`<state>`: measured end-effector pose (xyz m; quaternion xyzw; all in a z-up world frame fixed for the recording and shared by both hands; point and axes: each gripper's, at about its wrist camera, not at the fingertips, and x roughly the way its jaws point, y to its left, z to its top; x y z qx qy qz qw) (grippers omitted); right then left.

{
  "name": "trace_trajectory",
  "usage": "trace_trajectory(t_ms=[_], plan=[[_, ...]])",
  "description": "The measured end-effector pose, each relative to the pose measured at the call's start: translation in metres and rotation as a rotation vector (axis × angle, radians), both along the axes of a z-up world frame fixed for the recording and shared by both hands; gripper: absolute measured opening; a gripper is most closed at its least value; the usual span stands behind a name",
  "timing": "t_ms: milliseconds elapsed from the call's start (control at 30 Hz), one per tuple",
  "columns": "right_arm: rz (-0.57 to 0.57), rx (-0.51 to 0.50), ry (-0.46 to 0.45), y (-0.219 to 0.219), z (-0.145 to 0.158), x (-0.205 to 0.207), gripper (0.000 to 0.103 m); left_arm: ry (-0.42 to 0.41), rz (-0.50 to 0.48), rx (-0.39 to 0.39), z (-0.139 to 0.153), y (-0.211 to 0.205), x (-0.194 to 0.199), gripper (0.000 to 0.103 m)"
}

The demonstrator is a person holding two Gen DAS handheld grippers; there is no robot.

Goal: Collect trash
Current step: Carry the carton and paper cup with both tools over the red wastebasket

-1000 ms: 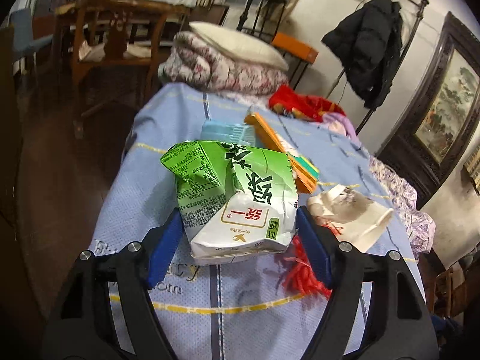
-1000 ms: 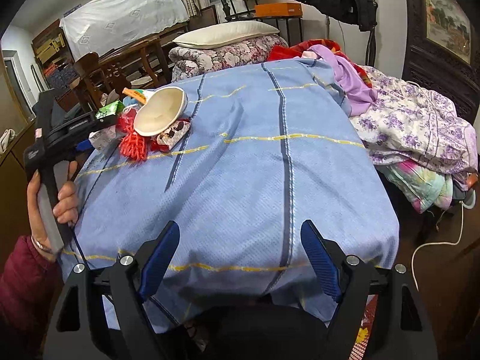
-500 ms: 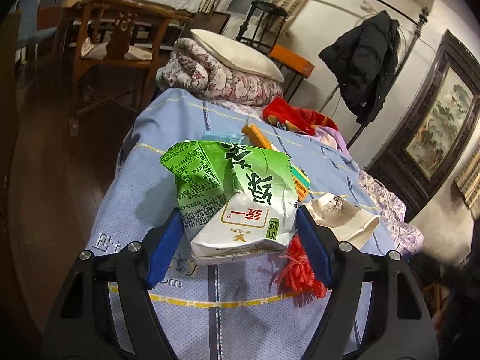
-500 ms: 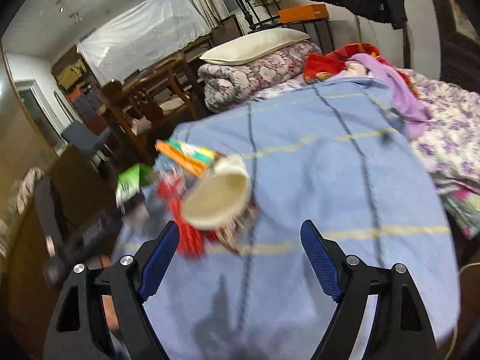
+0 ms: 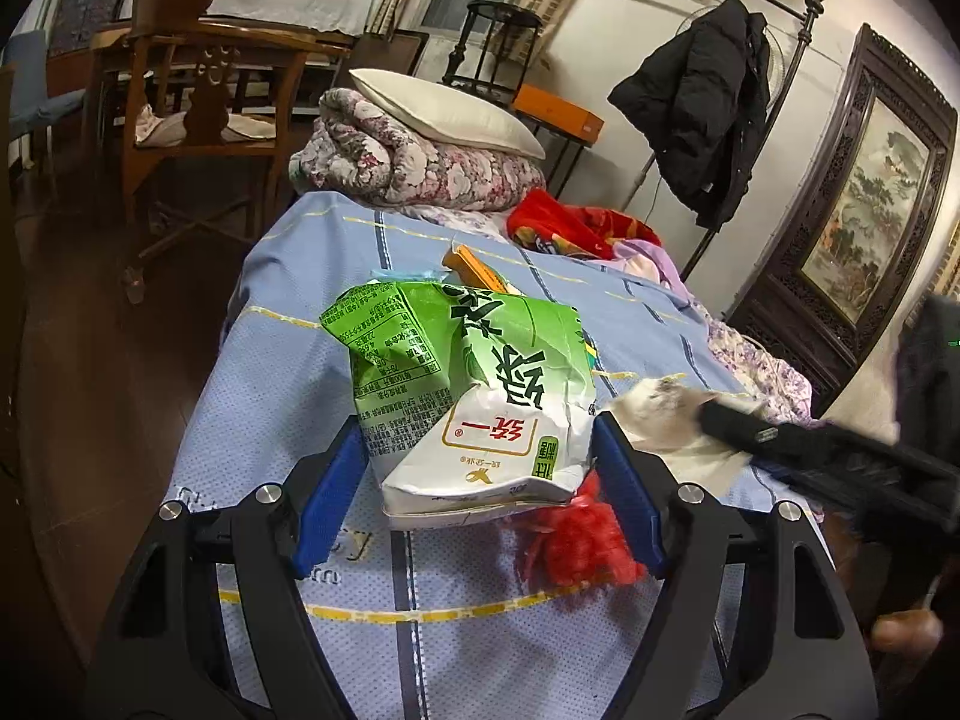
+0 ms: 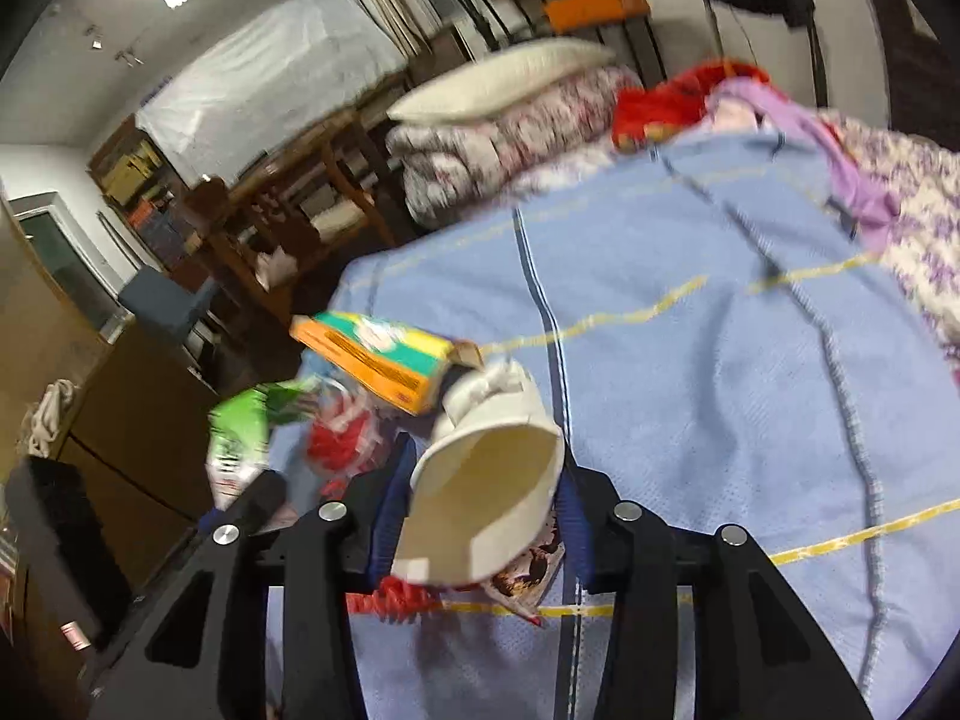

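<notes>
We hold the green carton [image 5: 474, 396] in the left gripper [image 5: 480, 480]. Its fingers [image 5: 329, 492] press on the carton's two lower sides, so the crushed carton stands clear of the blue cover [image 5: 282, 402]. The grip sits low on the carton, where the base is flattest and gives the pads most to bear on.

The right gripper [image 6: 480, 516] has just been closing, and the paper cup [image 6: 486, 480] lies between its fingers [image 6: 573, 525], mouth toward the camera. The fingers stand narrow, at the cup's sides. Blur prevents us from confirming that both pads press on it. The cup lies on its side, so a side grasp across the wall is the available hold.

The remaining trash lies in one cluster near the left edge of the bed:
- red netting [image 5: 573, 540], under and just right of the carton;
- orange box [image 6: 378, 360], just beyond the cup;
- a printed wrapper [image 6: 534, 570], under the cup.

Open room: the cover is bare to the right of the cluster. Bedding [image 5: 420, 168] is stacked at the far end and clothes [image 6: 840, 180] lie at the far right. The left edge drops to the floor close by the carton. We judge that a lift straight up clears both items. The two grippers work close together, so we should separate them during withdrawal.
</notes>
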<state>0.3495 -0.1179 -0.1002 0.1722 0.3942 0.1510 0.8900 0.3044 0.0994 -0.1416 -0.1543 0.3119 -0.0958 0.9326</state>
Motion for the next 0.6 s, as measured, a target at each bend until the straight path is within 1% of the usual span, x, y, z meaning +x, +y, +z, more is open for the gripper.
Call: trace_trajectory(t_ms=[100,267,333,467,600], plan=[[0.004,0.037,-0.048,-0.012,0.021,-0.015,0.044,-0.002,0.003,0.000,0.000,0.001,0.000,0.073],[-0.037,0.023,-0.131,-0.043,0.054,-0.050,0.045,-0.001,0.020,-0.007,0.000,0.005,-0.005,0.073],[-0.058,0.015,-0.141,-0.057,0.059,-0.062,0.045,0.005,0.033,-0.008,0.002,0.005,-0.010,0.073],[-0.096,-0.004,-0.147,-0.083,0.061,-0.090,0.045,-0.008,0.036,-0.005,0.010,0.004,-0.035,0.073],[-0.123,0.000,-0.130,-0.108,0.058,-0.113,0.046,-0.028,0.010,-0.036,0.030,-0.002,-0.064,0.073]])
